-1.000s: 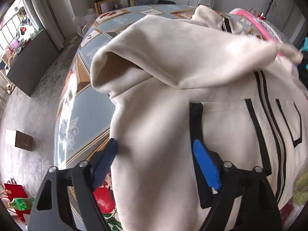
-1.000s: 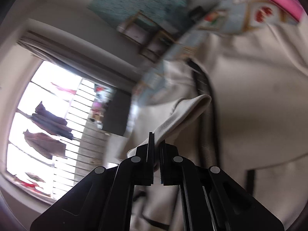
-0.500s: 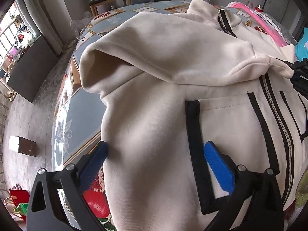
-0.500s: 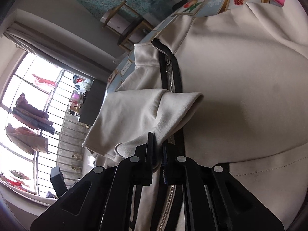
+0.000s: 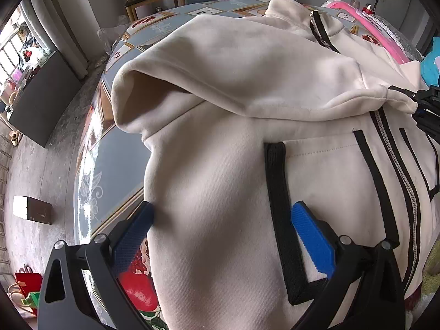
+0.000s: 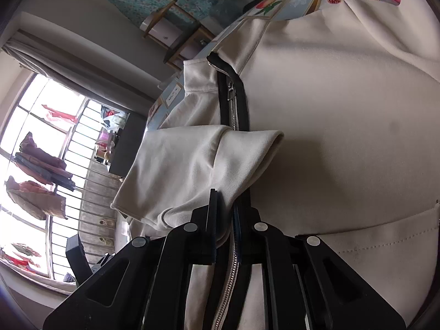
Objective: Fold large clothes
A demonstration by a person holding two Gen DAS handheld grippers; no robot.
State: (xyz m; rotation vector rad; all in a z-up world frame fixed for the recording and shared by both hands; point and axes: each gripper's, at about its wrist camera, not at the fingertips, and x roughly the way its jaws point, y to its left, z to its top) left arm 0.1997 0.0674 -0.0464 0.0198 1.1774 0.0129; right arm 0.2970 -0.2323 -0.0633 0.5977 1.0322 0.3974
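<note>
**Sleeve laid across the chest, left gripper let go**

The big cream jacket [image 5: 220,220] lies front-up on the patterned desk [image 5: 118,159], zipped, filling most of it. What has changed is the sleeve [image 5: 233,63]: a second ago it was held up off the body with its cuff in the air, and now it lies folded across the chest, the cuff [image 6: 247,148] resting over the black zip [image 6: 233,110]. I'd judge the first sleeve fold to be as good as done, with the other sleeve and the body folds left.

The left gripper [image 5: 220,236] points steeply down over the jacket's side, near the black-trimmed pocket [image 5: 277,206]. Its jaws have just been opening and now stand wide apart; cloth lies between the blue pads [image 5: 310,239], but they do not press on it, so it holds nothing.

The right gripper [image 6: 224,220] comes in at a slant over the zip line, its jaws nearly together and clamped on the cuff's edge. They have eased apart slightly, yet the fabric sits pinched between them. It looks set to release there, and if it lets go cleanly the sleeve should stay flat where it lies.
</note>
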